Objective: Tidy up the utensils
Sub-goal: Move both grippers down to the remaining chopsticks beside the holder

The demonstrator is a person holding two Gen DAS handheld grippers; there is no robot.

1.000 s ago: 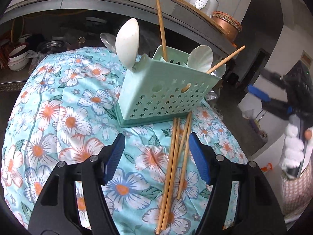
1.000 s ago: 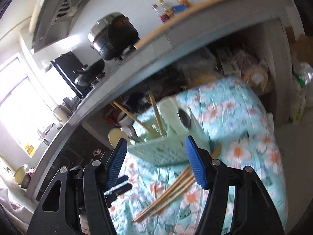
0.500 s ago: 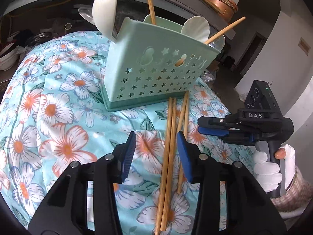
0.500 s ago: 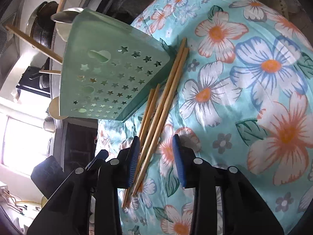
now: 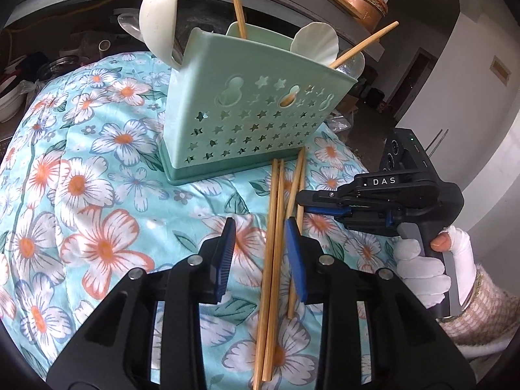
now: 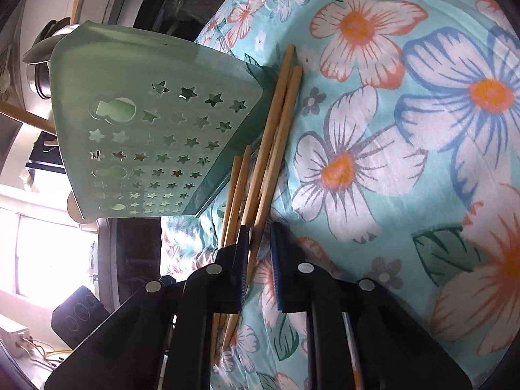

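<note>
Left wrist view first: the left gripper [image 5: 260, 256] hangs over a loose bunch of bamboo chopsticks [image 5: 273, 260] lying flat on the floral tablecloth [image 5: 97, 195]. Their long axis runs pretty much 6 to 12 o'clock, butting up against the base of the mint-green utensil caddy [image 5: 247, 110] at about 12. Two of the sticks sit between the blue pads. The jaws are closing, but there's daylight on the left pad's side, so I'd call it not clamped yet. A shorter stick lies just outside the right pad, toward 1 o'clock. The right gripper [image 5: 300, 203] comes in from 3 o'clock, held by a white-gloved hand [image 5: 422, 269], its tip right at the outer sticks. It's crossing them, not lining up with them.

The caddy is moulded plastic, smooth, punched with star holes and a few gourd-shaped cutouts. Already standing in it are white ladle-type spoons [image 5: 159, 9] and a couple of chopsticks poking out at angles. The cloth is soft and a bit puffy.

Right wrist view: everything's rolled sideways here. The right gripper [image 6: 260, 253] has its jaws closing on the bundle, and at least one stick [image 6: 269, 149] runs between the pads up toward 12–1 o'clock. The gap is narrow, but I can't swear both pads are pressing. The caddy [image 6: 146, 104] sits at 10–11 o'clock, its bottom edge touching the sticks.

My guess is both hands are about equally close, each going for its own pair. Round, slick, thin bamboo on squishy cloth could easily roll or scissor out.
</note>
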